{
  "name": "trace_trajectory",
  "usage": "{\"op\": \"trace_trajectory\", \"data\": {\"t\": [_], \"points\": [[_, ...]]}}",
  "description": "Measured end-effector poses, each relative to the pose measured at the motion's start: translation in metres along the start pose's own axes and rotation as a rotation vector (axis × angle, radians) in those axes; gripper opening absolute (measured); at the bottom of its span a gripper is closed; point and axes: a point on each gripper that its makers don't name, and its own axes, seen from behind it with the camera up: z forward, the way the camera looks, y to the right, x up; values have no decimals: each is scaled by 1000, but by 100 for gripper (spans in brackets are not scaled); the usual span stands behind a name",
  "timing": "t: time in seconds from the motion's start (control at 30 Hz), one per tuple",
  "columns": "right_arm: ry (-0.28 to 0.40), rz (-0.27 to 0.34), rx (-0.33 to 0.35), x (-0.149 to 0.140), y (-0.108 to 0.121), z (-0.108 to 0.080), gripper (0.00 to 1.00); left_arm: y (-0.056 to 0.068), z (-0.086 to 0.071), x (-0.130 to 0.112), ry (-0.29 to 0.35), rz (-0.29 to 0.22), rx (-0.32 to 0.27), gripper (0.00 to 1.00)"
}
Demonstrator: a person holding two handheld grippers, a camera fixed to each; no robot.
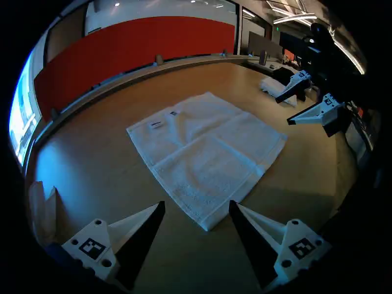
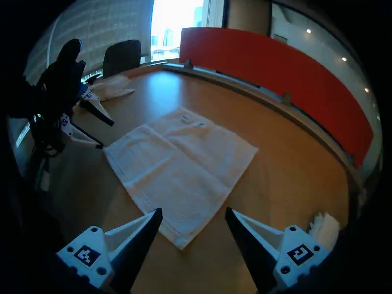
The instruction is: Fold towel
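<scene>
White terry towel (image 1: 206,152) flat on wooden worktop (image 1: 98,166), one corner pointing between the spread, empty fingers (image 1: 142,235) of the left gripper (image 1: 196,203). Neighbouring corner just ahead of the right gripper (image 2: 193,210), likewise open and empty. Both equally near. In right gripper view, chair (image 2: 122,56) beyond towel.
</scene>
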Motion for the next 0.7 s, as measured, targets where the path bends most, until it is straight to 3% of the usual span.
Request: {"op": "trace_trajectory", "data": {"t": [0.7], "points": [[-76,7,44,-39,-12,20,99,15,23,-25,-63,-8,-29,96]]}}
